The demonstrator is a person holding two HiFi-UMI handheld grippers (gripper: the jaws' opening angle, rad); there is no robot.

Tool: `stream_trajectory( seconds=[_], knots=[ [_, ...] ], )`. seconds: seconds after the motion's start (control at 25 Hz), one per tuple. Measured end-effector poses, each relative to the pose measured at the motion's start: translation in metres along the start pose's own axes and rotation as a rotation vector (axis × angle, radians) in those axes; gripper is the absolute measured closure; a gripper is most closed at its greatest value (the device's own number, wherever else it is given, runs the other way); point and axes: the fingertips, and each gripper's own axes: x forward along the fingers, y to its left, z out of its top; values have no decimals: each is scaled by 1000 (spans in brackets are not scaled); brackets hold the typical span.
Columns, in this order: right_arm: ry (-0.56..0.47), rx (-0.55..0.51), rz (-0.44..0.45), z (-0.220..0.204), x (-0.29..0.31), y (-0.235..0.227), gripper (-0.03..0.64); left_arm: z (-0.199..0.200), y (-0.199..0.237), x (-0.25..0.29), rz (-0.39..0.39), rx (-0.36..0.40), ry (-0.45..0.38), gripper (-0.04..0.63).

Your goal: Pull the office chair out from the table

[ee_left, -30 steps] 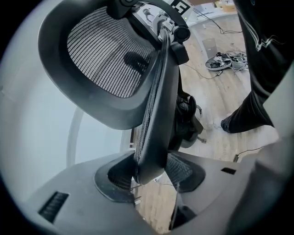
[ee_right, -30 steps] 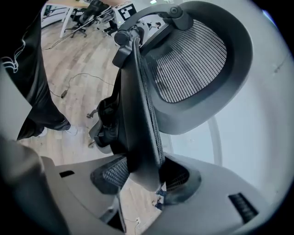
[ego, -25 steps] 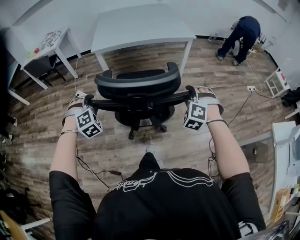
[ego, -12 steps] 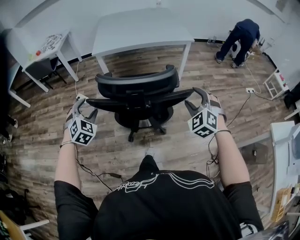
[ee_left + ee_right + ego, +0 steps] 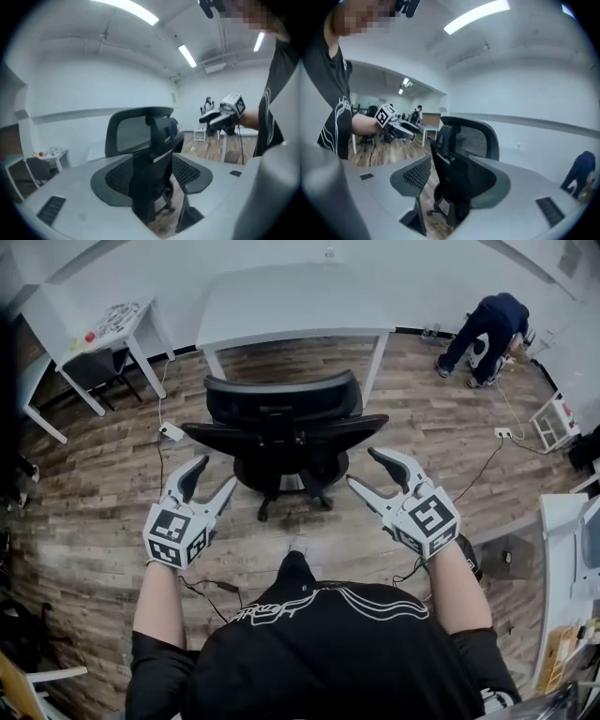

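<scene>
Head view: black office chair (image 5: 281, 423) stands on plank floor (image 5: 94, 484) just before the white table (image 5: 291, 301), seat facing it, curved mesh backrest (image 5: 281, 396) toward the person (image 5: 319, 652), broad side running left-right; left gripper (image 5: 214, 474) and right gripper (image 5: 365, 468) gape wide, empty, clear of it

Light is bright and even, from ceiling strip lights (image 5: 187, 55) that bloom white in both gripper views. In the head view the white tabletop (image 5: 291, 301) is nearly washed out against the wall, and the office chair (image 5: 281, 423) throws only a faint soft shadow on the wooden floor (image 5: 94, 493). That view bends strongly at the edges, with dark corners. Both gripper views are soft and hazy, ringed by black vignette; their nearest pale surfaces at the bottom are out of focus.
</scene>
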Motion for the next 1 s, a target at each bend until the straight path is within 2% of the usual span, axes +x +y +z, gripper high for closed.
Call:
stream_trajectory(
  seconds=[0.08,0.24,0.32,0.4,0.48,0.56,0.72,0.84,1.0],
  knots=[
    [-71,71,66,13,-9,19,347,21,-32,-8,-59,-95,-78,355],
    [-195,223,229,36,-28,54,361,52,-93,-26,-188,-222,-179,458],
    [-236,259,279,41,-37,71,441,60,-119,-34,-251,-288,-217,528],
    [-240,246,289,41,-40,86,514,63,-138,-41,-294,-340,-236,561],
    [-229,249,311,40,-42,98,546,63,-151,-45,-323,-395,-249,577],
    [-232,303,368,43,-45,110,560,63,-160,-49,-350,-453,-258,586],
    [-237,387,446,46,-50,127,565,60,-177,-50,-375,-481,-240,589],
    [-212,369,472,42,-50,139,565,59,-190,-56,-432,-510,-236,589],
    [-219,346,489,46,-55,149,571,61,-195,-63,-423,-497,-245,589]
  ],
)
